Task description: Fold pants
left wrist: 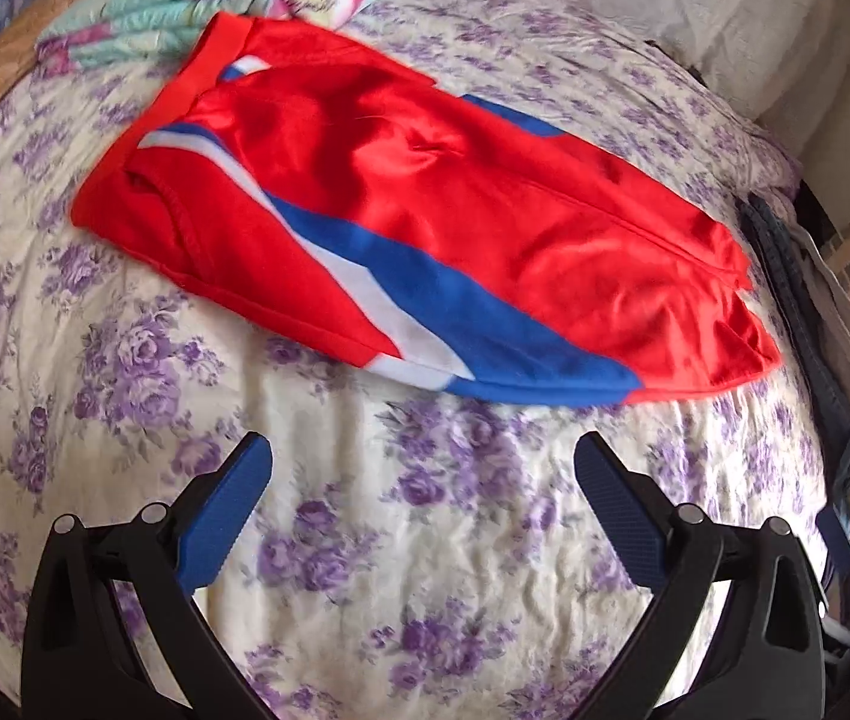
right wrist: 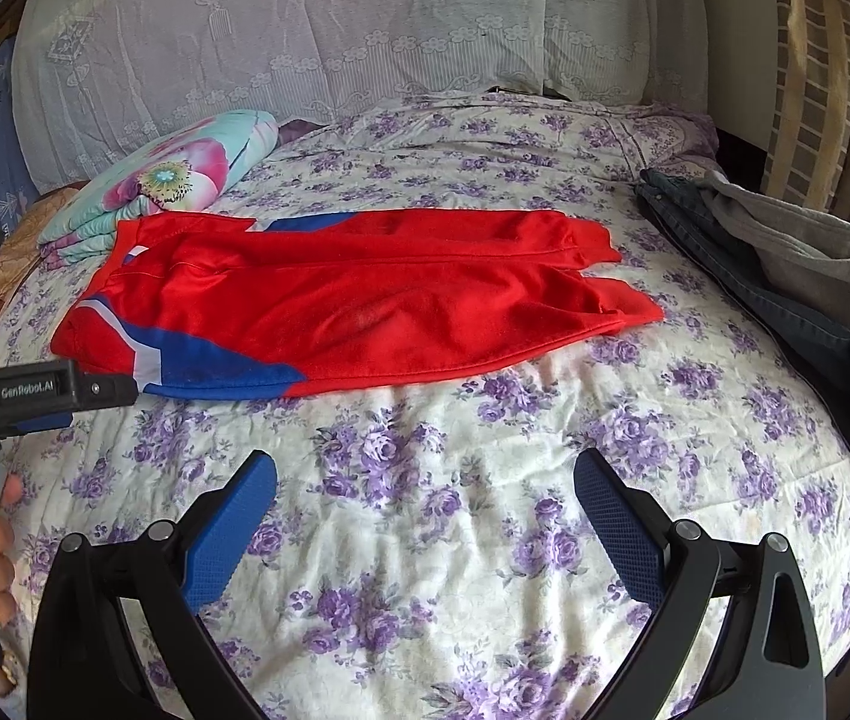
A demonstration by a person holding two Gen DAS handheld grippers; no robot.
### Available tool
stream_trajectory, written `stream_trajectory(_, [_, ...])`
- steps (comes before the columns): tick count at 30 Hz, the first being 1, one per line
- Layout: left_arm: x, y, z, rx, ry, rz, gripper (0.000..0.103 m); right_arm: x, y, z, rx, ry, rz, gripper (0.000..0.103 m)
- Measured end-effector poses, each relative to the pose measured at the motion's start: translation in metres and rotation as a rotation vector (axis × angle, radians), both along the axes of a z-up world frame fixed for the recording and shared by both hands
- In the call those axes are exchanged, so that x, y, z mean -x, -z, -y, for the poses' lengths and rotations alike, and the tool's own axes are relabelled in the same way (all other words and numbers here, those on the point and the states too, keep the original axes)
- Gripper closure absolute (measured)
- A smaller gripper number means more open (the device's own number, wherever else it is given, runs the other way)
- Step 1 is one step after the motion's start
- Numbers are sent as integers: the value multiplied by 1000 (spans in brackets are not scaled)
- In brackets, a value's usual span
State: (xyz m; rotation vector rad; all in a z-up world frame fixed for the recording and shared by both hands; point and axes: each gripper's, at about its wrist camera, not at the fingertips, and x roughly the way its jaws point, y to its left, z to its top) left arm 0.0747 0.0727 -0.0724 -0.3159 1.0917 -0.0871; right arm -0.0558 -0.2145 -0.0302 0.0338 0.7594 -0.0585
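Status: shiny red pants with blue-white stripes (right wrist: 359, 300) lie folded lengthwise, leg on leg, on floral bedsheet (right wrist: 455, 510) ahead of both grippers. Crosswise fold appears outstanding. Left gripper (left wrist: 422, 480) and right gripper (right wrist: 425, 495): jaws apart, empty.

A bedroom in a home.
A bed (right wrist: 485, 438) with a purple-flowered sheet, a lace-covered headboard (right wrist: 317, 30), a folded floral quilt (right wrist: 173, 174), and piled clothes (right wrist: 785, 264).
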Motion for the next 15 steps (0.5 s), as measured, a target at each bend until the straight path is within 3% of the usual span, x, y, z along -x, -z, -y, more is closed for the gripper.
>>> stream_trajectory(4, [-41, 13, -62, 67, -163, -55, 5, 3, -2, 11, -7, 20, 5, 3])
stream_trajectory(6, [-57, 18, -82, 102, -199, -79, 6, 5, -3, 14, -11, 26, 8, 3])
stream_trajectory(7, [-63, 20, -89, 116, -206, -84, 11, 6, -3, 15, -10, 28, 9, 3])
stream_trajectory(8, [-69, 21, -92, 106, -209, -81, 22, 7, -2, 17, -9, 29, 8, 3])
stream_trajectory(10, [-80, 19, -98, 15, -230, -87, 88, 6, 0, 20, -13, 29, -2, 3])
stream_trajectory(13, [-73, 17, -114, 122, -256, -53, 94, 3, 2, 31, -57, 5, -23, 3])
stream_trajectory(15, [-53, 5, -110, 65, -255, 5, 94, -4, 1, 50, -109, -5, -47, 3])
